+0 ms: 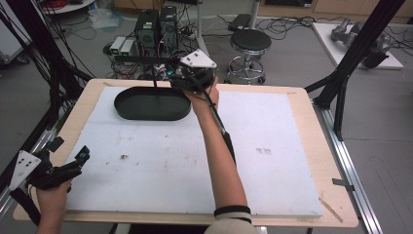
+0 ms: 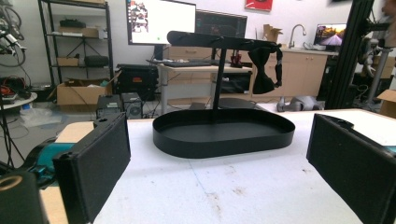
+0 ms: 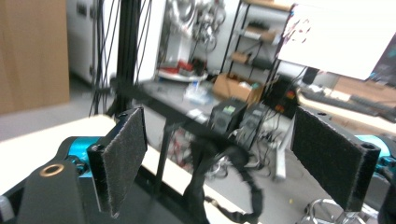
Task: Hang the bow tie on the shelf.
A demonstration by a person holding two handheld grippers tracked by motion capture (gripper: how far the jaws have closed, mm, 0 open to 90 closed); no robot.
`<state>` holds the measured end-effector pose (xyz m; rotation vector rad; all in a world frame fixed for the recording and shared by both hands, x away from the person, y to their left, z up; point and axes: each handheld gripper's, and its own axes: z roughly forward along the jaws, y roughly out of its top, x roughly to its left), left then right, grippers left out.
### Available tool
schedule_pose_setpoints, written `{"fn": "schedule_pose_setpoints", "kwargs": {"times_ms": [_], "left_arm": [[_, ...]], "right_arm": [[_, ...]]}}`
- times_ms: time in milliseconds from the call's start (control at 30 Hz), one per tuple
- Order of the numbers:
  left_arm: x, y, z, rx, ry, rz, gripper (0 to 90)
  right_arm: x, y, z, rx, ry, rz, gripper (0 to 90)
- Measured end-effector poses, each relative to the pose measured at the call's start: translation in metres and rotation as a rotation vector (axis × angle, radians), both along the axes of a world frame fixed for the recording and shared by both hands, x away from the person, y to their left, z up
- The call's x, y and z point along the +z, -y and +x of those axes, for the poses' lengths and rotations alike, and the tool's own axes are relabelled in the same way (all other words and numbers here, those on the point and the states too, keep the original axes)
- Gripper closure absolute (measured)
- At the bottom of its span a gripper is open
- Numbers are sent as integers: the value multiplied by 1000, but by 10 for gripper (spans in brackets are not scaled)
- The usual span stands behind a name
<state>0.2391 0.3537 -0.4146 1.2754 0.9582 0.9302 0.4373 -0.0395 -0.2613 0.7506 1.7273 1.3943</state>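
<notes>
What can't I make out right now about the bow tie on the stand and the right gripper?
- Right gripper, high view: jaws hidden under its own body and grey plate.
- Bow tie, right gripper view: blurred and cut off by the bottom edge.
- Bow tie, left gripper view: too small to show how it attaches to the bar.

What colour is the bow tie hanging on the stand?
Black; the bow tie shows best in the left gripper view.

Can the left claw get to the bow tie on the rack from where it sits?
Probably yes: the left claw is open, the foam mat ahead looks bare, and the bow tie hangs free, though the right claw hovers beside it.
</notes>
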Motion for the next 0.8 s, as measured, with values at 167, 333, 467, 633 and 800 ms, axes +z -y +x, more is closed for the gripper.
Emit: {"fn": "schedule_pose_setpoints", "kwargs": {"times_ms": [167,333,467,633,800], "left_arm": [[2,5,-1,-11,3,10,67],[4,9,-3,-19,8,18,67],[5,11,-4,-26,9,18,67],[6,14,-4,-33,10,27,67],[8,15,-6,-29,18,27,67]], "right_arm": [[32,35,-46,-11,79,53,147],[45,74,-94,-5,144,96,133],[41,102,-122,-18,151,103,116],[22,140,-151,-57,130,101,114],[-4,170,-172,-95,104,122,114]]}}
